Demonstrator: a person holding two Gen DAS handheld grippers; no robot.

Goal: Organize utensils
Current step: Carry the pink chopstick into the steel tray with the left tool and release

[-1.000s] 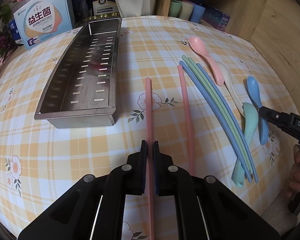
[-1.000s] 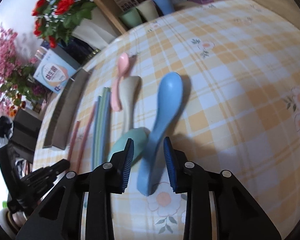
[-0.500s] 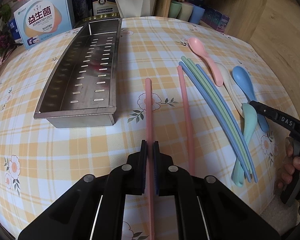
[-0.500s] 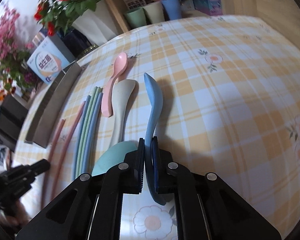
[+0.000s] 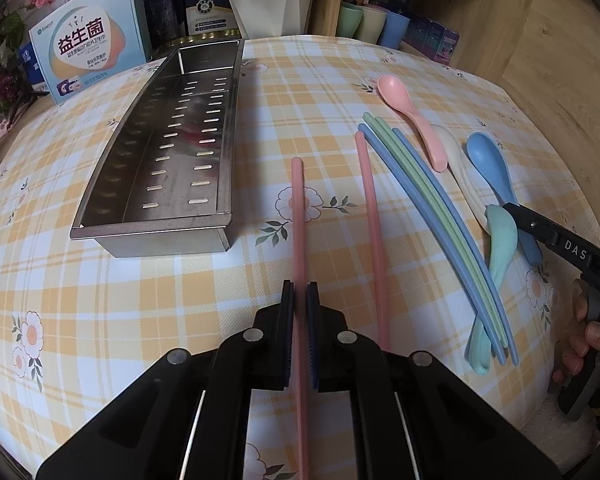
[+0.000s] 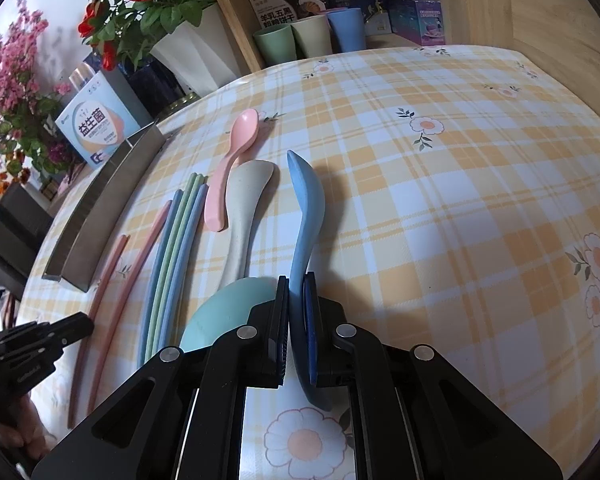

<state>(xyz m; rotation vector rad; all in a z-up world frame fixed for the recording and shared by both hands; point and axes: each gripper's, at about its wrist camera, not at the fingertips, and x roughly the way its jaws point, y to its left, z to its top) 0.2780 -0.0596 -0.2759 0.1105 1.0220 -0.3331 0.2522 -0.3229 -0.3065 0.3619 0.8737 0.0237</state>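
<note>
Right claw (image 6: 296, 280) now clamped on blue spoon (image 6: 305, 216) at lower centre, open a second ago. Left claw (image 5: 299, 286) pinching pink chopstick (image 5: 298, 216), mid-frame. Both ready for tray (image 5: 152, 236), upper left on table (image 5: 100, 320).

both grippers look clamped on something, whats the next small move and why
Probably lift both a little and carry them toward the steel tray. The left gripper is shut on a pink chopstick, the right gripper on the blue spoon, which is turned on its edge. The tray looks empty, and the other utensils lie loose on the tablecloth.
</note>
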